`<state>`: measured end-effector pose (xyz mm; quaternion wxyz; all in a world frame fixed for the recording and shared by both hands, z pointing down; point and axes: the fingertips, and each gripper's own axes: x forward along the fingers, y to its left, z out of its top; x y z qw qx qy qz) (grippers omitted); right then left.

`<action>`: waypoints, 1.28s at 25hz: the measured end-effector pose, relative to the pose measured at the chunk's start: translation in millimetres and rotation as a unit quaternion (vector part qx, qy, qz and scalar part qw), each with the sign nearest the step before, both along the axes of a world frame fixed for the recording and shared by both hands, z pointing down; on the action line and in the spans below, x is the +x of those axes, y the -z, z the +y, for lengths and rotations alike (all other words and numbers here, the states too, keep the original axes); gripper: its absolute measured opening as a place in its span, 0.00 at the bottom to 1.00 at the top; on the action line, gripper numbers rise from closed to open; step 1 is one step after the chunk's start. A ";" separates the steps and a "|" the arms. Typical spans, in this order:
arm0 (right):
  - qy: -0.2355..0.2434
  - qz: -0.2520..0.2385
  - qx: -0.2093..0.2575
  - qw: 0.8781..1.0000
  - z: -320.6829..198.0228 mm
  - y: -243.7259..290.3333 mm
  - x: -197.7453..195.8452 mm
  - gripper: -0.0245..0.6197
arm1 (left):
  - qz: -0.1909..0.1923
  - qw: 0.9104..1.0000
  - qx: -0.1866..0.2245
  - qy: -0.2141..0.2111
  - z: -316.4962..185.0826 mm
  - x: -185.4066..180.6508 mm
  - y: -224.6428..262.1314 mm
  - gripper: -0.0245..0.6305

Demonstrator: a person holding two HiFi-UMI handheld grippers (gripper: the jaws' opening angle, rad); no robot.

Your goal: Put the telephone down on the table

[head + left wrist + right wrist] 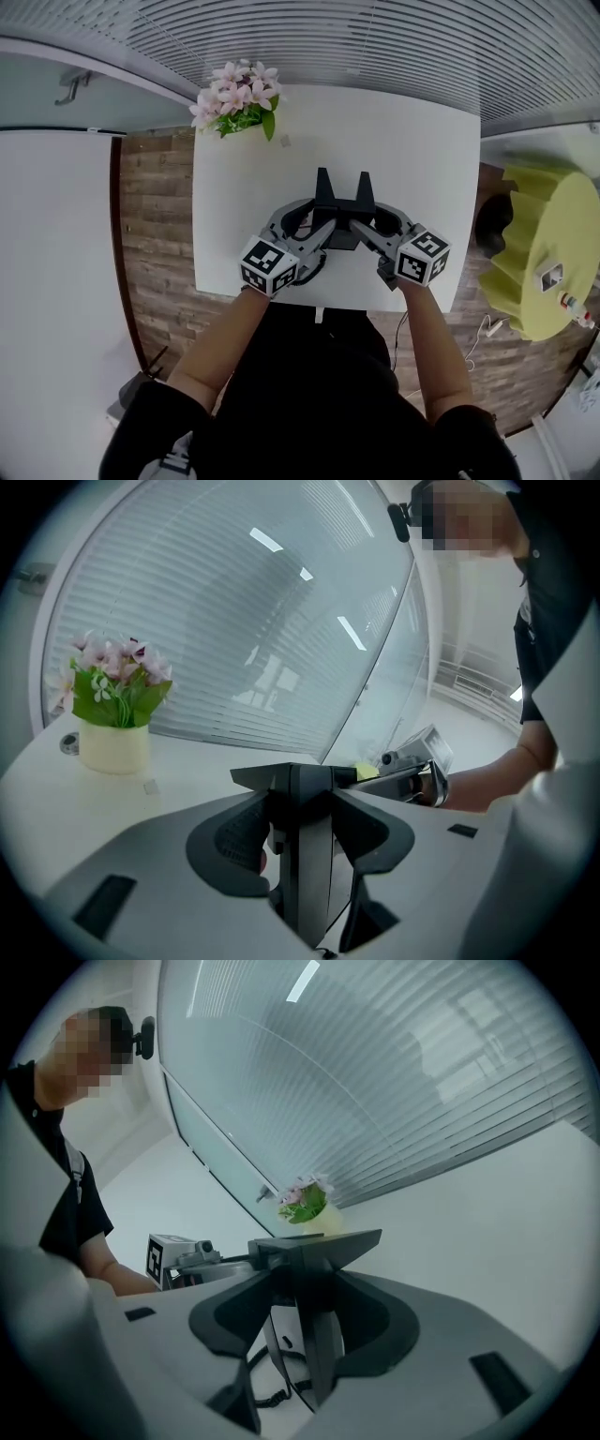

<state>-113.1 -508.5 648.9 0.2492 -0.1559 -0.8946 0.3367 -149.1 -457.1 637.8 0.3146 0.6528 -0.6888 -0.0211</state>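
A black telephone (pixel 341 204) hangs a little above the white table (pixel 375 131), held from both sides. My left gripper (pixel 317 223) is shut on its left side and my right gripper (pixel 368 225) on its right. In the left gripper view the telephone's dark body (pixel 305 892) stands upright between the jaws of the left gripper (pixel 309 834). Across it shows the right gripper (pixel 417 766). In the right gripper view the telephone (pixel 319 1368) fills the gap of the right gripper (pixel 305 1312), and a black cord (pixel 272 1396) dangles below.
A pot of pink flowers (pixel 236 98) stands at the table's far left corner. A yellow round piece of furniture (pixel 548 248) sits to the right on the wooden floor (pixel 155 225). Slatted blinds (pixel 375 42) run behind the table.
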 end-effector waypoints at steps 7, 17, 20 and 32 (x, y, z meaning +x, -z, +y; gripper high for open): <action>-0.003 0.019 -0.018 1.000 -11.2 -22.8 -19.0 0.38 | 0.032 0.999 -0.008 0.014 -9.4 -19.2 -24.6 0.36; -0.019 0.045 -0.038 0.998 -26.9 -42.7 -40.7 0.38 | 0.073 0.997 -0.019 0.022 -23.9 -41.4 -47.9 0.36; -0.025 0.052 -0.048 0.997 -29.4 -49.0 -43.9 0.38 | 0.084 0.996 -0.025 0.023 -26.3 -45.0 -54.9 0.36; -0.033 0.071 -0.067 0.995 -34.4 -62.8 -50.7 0.38 | 0.119 0.992 -0.037 0.028 -31.6 -52.4 -70.4 0.37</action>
